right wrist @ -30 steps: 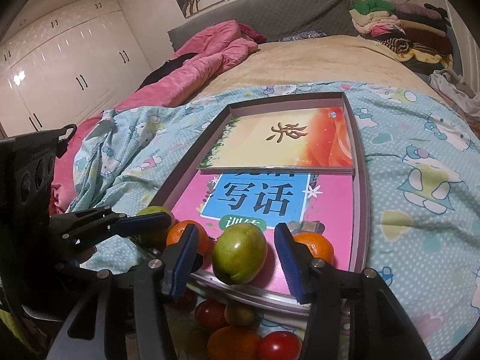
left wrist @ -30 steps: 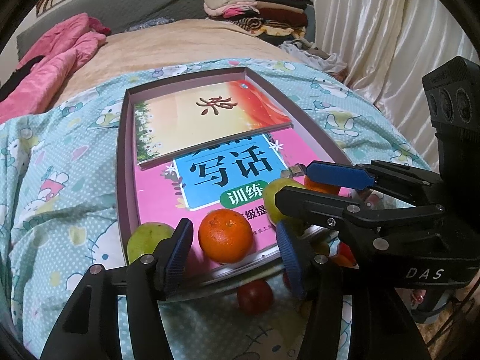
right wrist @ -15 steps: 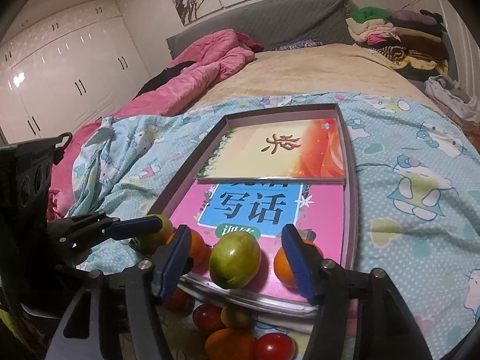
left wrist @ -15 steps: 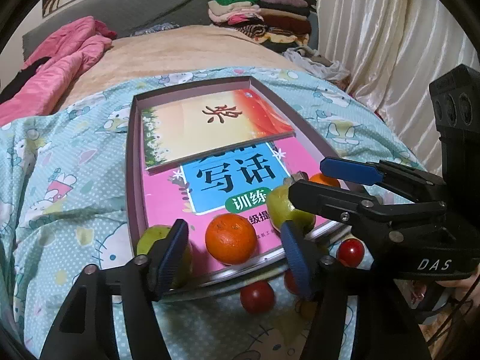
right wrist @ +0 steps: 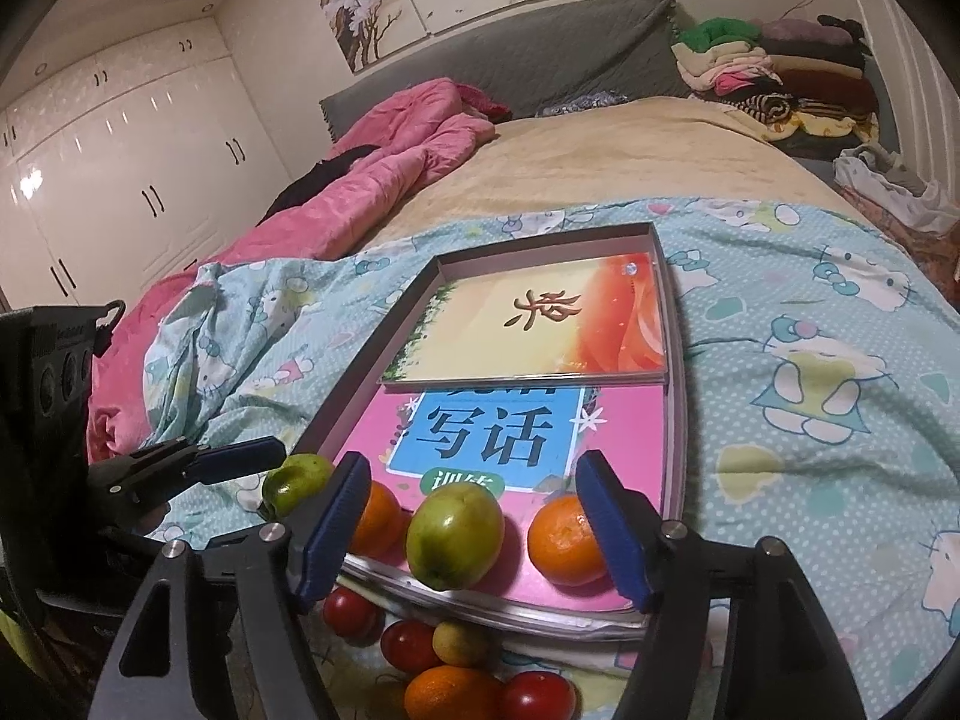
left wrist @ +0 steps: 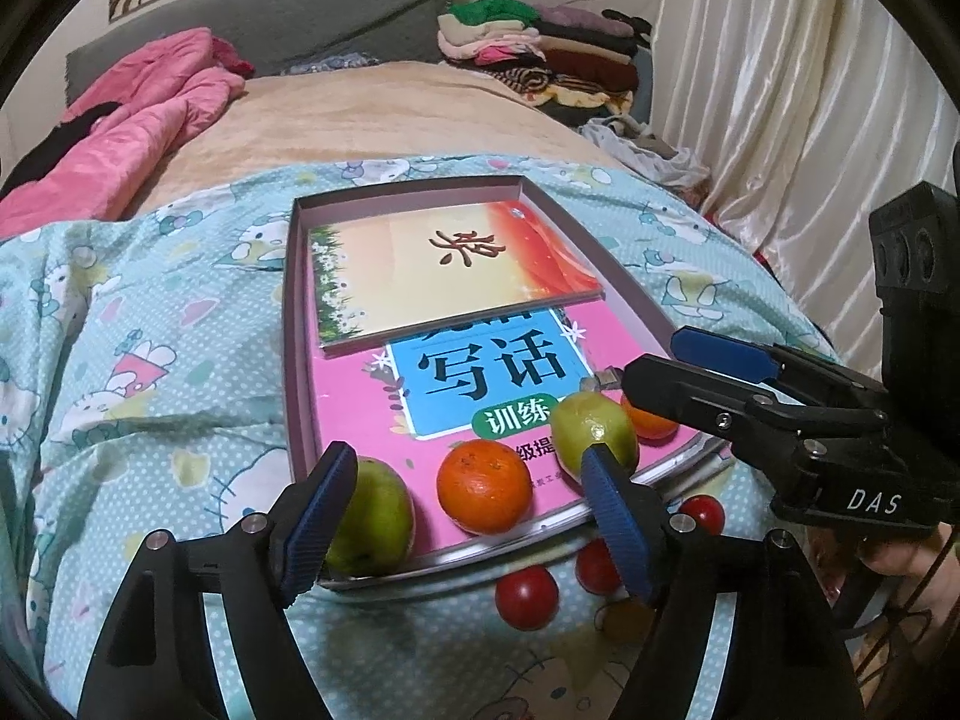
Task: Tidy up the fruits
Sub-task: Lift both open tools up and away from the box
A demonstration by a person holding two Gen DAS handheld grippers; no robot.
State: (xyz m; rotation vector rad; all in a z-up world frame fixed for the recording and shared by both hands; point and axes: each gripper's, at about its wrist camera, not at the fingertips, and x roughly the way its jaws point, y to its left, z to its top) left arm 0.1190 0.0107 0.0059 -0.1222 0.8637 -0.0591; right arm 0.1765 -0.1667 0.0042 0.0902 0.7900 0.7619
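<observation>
A shallow grey tray (left wrist: 290, 324) lies on the bed with two books in it. On the pink book's near end sit a green fruit (left wrist: 372, 516), an orange (left wrist: 483, 494), a second green fruit (left wrist: 593, 433) and another orange (left wrist: 648, 423). My left gripper (left wrist: 465, 516) is open and empty, just short of the first orange. My right gripper (right wrist: 474, 531) is open and empty, its fingers either side of the green fruit (right wrist: 455, 534), with oranges (right wrist: 564, 540) beside. Red tomatoes (left wrist: 527, 597), a small green fruit (right wrist: 459, 642) and an orange (right wrist: 450, 693) lie on the blanket below the tray.
The blue patterned blanket (left wrist: 150, 360) covers the near bed. A pink quilt (right wrist: 372, 180) and folded clothes (right wrist: 774, 78) lie at the far end. White curtains (left wrist: 810, 120) hang on the right, white wardrobes (right wrist: 120, 168) stand on the left.
Both grippers have pulled back and risen a little from the tray, so more of the bed shows. Both stay open and empty. The fruits have not moved.
</observation>
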